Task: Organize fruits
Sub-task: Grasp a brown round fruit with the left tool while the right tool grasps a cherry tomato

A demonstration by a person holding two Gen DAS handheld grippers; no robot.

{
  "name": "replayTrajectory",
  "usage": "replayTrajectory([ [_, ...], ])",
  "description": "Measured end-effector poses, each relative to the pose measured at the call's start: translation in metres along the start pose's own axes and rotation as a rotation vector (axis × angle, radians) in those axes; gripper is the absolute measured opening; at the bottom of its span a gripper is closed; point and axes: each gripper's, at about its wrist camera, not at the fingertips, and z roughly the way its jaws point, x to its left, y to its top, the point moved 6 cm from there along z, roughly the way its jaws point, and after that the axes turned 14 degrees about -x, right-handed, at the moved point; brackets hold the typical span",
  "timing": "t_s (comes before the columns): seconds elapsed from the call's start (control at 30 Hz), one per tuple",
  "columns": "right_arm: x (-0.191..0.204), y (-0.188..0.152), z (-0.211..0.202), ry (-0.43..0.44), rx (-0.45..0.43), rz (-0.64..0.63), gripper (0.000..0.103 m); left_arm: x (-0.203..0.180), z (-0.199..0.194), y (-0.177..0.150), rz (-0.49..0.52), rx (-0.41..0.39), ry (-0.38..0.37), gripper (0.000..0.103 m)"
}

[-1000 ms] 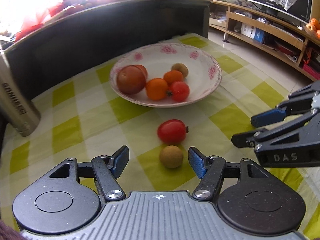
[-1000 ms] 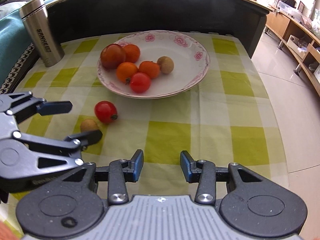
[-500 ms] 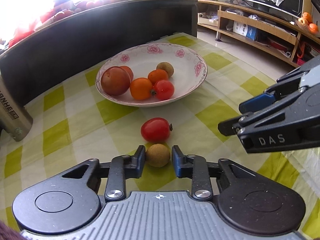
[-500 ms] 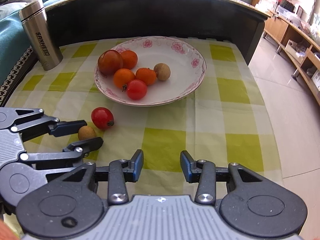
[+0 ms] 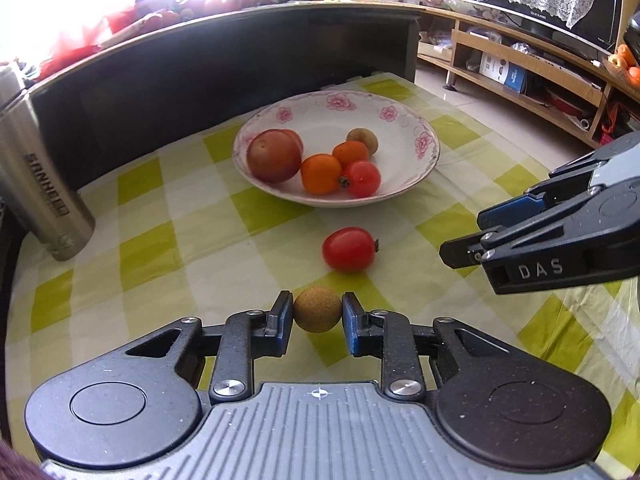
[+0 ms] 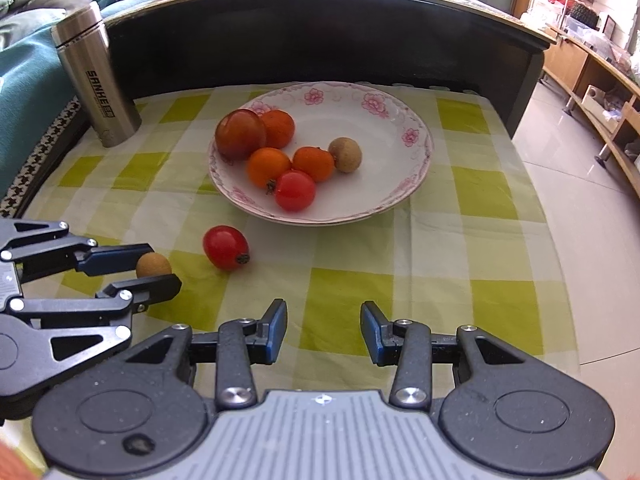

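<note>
My left gripper [image 5: 317,315] is shut on a small brown longan [image 5: 318,309], held just over the checked cloth. From the right wrist view the same longan [image 6: 153,265] sits between the left gripper's [image 6: 160,264] blue pads. A red cherry tomato [image 5: 349,249] [image 6: 225,247] lies on the cloth just beyond it. The white flowered plate [image 5: 416,168] [image 6: 400,184] holds a dark red fruit, small oranges, a red tomato and another longan [image 6: 345,155]. My right gripper [image 6: 324,326] is open over bare cloth, with nothing between its fingers, and shows at the right [image 5: 468,236] in the left wrist view.
A steel flask [image 5: 36,184] [image 6: 96,80] stands at the cloth's far left corner. A dark curved board [image 6: 320,36] rises behind the table. The table's right edge drops to a tiled floor [image 6: 592,208], with wooden shelving [image 5: 520,80] beyond.
My left gripper went from open around the longan to shut on it and has lifted slightly. The right gripper stays open and has drawn back a little.
</note>
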Motion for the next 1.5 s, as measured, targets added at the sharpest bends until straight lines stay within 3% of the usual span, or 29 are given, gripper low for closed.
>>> replayTrajectory([
  [0.73,0.039,0.014,0.022,0.145,-0.069,-0.067,0.053,0.006,0.0,-0.016,-0.016,0.024,-0.025,0.039],
  [0.93,0.053,0.018,0.044,0.145,-0.051,-0.1,0.053,0.006,0.001,-0.016,-0.014,0.026,-0.024,0.04],
  [1.03,0.059,0.021,0.051,0.134,-0.043,-0.134,0.053,0.008,0.002,-0.016,-0.016,0.027,-0.013,0.049],
  [1.13,0.063,0.024,0.054,0.11,-0.037,-0.164,0.043,0.012,0.003,-0.016,-0.038,0.033,-0.006,0.053],
  [1.2,0.065,0.025,0.053,0.112,-0.027,-0.167,0.036,0.012,0.003,-0.016,-0.035,0.035,-0.005,0.052],
  [1.5,0.057,0.017,0.038,0.07,-0.002,-0.179,0.035,0.007,0.001,-0.014,-0.016,0.043,-0.01,0.039],
])
